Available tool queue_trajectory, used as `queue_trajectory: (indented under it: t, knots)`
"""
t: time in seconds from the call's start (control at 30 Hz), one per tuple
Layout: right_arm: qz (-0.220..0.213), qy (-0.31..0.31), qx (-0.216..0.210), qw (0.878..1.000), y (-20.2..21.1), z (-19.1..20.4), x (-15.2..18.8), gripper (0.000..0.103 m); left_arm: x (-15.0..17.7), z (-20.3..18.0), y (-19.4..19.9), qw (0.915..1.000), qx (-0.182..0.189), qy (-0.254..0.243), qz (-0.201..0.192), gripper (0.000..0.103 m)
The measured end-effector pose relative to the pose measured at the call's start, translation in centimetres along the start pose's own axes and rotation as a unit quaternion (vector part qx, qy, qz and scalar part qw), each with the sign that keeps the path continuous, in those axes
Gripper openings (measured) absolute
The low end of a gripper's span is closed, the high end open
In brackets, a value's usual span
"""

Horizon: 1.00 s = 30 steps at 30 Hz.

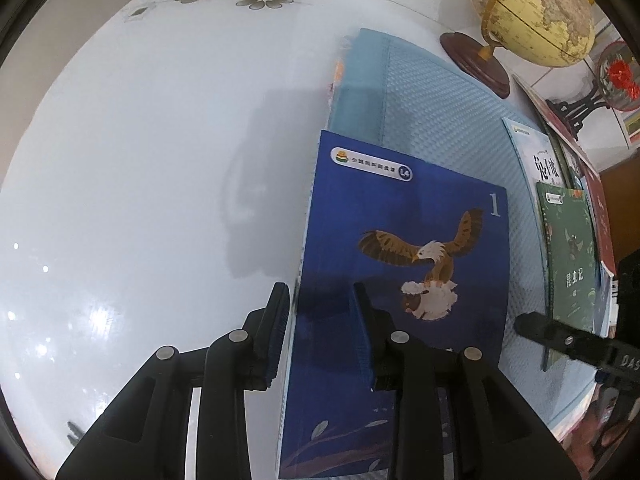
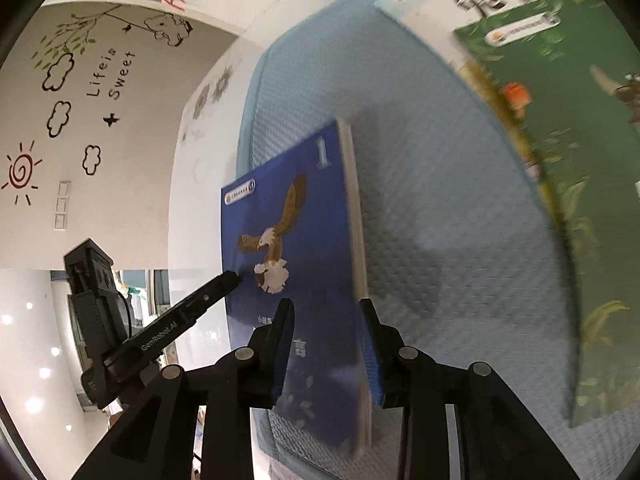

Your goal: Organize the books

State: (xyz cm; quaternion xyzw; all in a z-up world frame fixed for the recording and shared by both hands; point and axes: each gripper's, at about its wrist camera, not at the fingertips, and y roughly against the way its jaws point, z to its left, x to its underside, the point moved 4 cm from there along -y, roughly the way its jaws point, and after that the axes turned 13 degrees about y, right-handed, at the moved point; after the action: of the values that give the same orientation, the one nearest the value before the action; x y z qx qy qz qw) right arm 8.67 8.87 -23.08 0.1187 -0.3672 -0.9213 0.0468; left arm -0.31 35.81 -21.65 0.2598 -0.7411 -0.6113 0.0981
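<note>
Though barely parted, left fingers (image 1: 276, 328) tight on the blue eagle book (image 1: 400, 208), right fingers (image 2: 282, 344) astride it, grip unclear.

The eagle book (image 1: 400, 280) lay on the mat (image 1: 440, 96), its left edge overhanging toward the desk (image 1: 140, 160). To its right on the mat lay two more books (image 1: 568, 256), overlapping. Behind them, at the mat's far corner, stood the globe (image 1: 532, 12).
</note>
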Motion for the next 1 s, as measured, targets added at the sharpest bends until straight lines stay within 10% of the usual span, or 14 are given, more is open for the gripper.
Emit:
queue_trajectory:
  t: [0.43, 1.0]
  knots:
    - [-0.039, -0.009, 0.006, 0.999, 6.3, -3.1, 0.3, 0.032, 1.0, -5.4, 2.9, 0.9995, 0.010, -0.017, -0.023, 0.029]
    - [-0.138, -0.055, 0.047, 0.988, 22.2, -14.8, -0.4, 0.045, 3.8, -25.5, 3.0, 0.9927, 0.053, -0.106, -0.024, 0.031]
